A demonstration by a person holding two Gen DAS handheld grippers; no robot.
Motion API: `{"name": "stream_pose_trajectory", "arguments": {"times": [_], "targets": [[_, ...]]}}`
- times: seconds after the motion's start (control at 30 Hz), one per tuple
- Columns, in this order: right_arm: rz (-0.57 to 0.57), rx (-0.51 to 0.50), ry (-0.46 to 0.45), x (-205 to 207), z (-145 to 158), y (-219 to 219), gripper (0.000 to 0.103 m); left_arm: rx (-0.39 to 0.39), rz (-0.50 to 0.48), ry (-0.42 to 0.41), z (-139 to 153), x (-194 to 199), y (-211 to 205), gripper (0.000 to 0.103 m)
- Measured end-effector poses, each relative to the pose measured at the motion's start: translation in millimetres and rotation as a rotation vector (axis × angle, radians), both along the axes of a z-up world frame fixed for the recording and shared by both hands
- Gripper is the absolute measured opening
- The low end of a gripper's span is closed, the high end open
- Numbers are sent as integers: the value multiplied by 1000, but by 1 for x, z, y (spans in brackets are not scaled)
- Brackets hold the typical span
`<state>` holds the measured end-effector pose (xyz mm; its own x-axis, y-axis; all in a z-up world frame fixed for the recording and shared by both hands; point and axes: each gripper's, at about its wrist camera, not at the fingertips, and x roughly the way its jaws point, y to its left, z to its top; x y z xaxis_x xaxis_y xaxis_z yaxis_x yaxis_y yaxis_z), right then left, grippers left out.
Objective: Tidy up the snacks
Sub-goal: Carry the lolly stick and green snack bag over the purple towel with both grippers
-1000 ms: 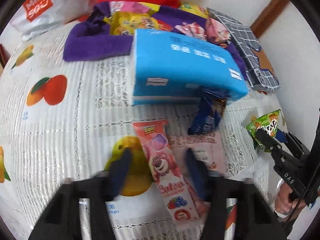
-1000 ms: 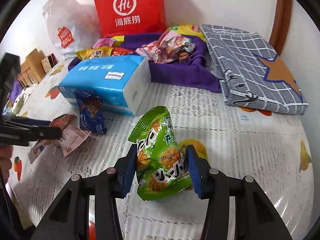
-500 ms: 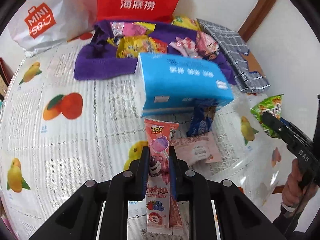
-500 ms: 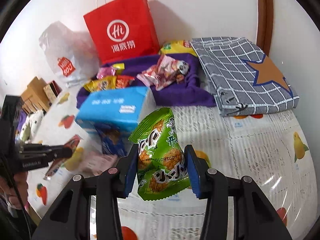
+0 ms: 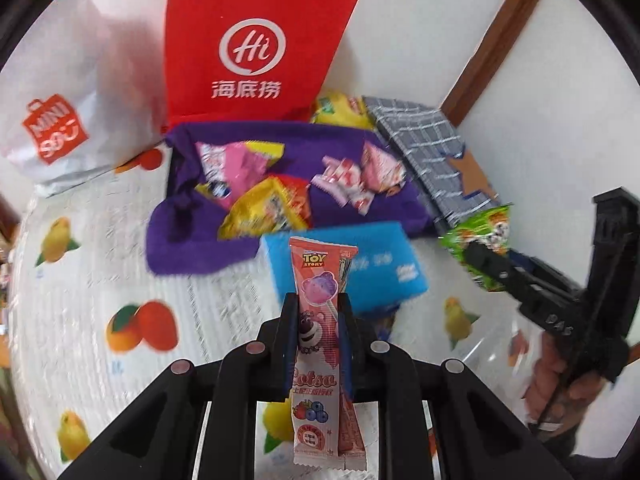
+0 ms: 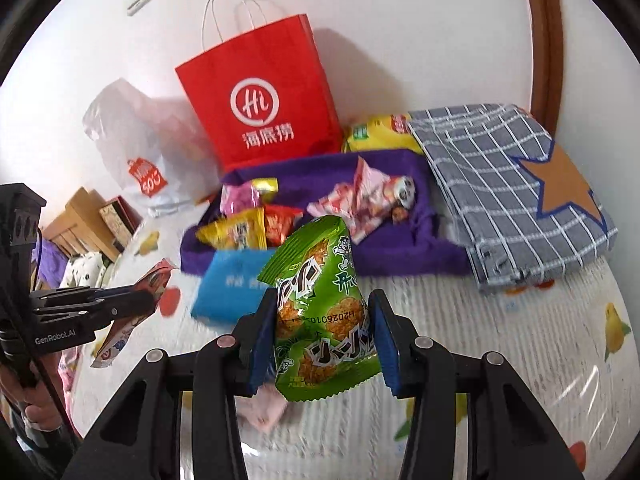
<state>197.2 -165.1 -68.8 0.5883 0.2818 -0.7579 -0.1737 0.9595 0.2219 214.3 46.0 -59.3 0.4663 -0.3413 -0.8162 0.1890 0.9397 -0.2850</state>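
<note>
White wall and a fruit-printed plastic cover on the worktop frame the scene, and against them both snacks now hang clear of the surface where a second ago they lay on it. The left gripper, whose jaws stood apart around the pink Toy Story lollipop packet then, has them clamped flat on its middle, and the packet stands upright in front of the blue tissue pack. The right gripper holds the green snack bag with its jaws pressed on both sides, as before, but lifted. Beyond the tissue pack lies the purple cloth, already carrying several wrappers, with the red paper bag standing just behind it against the wall and the folded grey checked cloth beside it. With both pickups done, the likely next step is carrying the two snacks over the tissue pack to the purple cloth.
</note>
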Motion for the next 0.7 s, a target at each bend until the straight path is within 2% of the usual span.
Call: {"name": "stream_pose_trajectory", "arguments": {"times": [0.13, 0.33, 0.7], "targets": [[-31, 18, -12, 30, 7, 4, 45, 14, 7, -4, 4, 26, 1, 17], [-45, -16, -37, 74, 14, 12, 45, 30, 16, -18, 8, 66, 2, 17], [-30, -95, -61, 140, 5, 21, 45, -2, 21, -30, 15, 131, 12, 17]]}}
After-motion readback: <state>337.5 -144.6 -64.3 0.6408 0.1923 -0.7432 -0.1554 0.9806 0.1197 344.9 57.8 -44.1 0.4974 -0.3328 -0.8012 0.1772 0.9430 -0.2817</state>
